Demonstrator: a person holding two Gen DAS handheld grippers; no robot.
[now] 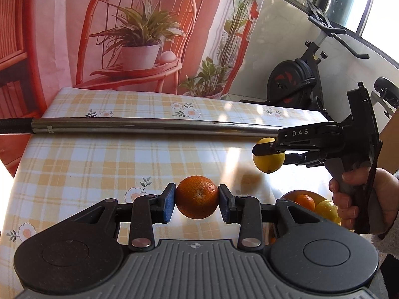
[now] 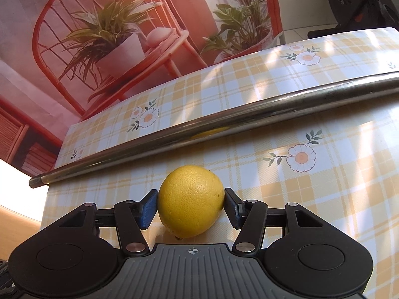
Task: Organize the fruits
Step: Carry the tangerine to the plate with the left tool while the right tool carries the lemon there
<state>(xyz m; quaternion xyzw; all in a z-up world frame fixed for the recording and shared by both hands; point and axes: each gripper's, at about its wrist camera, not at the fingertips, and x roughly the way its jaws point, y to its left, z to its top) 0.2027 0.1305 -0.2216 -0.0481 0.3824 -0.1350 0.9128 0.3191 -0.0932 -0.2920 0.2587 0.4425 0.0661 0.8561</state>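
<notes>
My left gripper (image 1: 197, 200) is shut on an orange (image 1: 197, 195), its blue pads pressing both sides, above the yellow checked tablecloth (image 1: 82, 154). To the right, a person's hand (image 1: 349, 199) holds my right gripper (image 1: 268, 152), which is shut on a yellow lemon (image 1: 268, 163) lifted off the table, its shadow below. The right wrist view shows the same lemon (image 2: 191, 199) filling the gap between the right gripper's (image 2: 191, 205) pads. More oranges and lemons (image 1: 308, 200) lie heaped at the lower right; what holds them is hidden.
A long metal rod (image 1: 149, 125) lies across the table beyond both fruits, also seen as a rod (image 2: 199, 124) in the right wrist view. A printed backdrop (image 1: 137, 37) of a red chair and plants hangs behind. An exercise bike (image 1: 299, 84) stands past the table's far right corner.
</notes>
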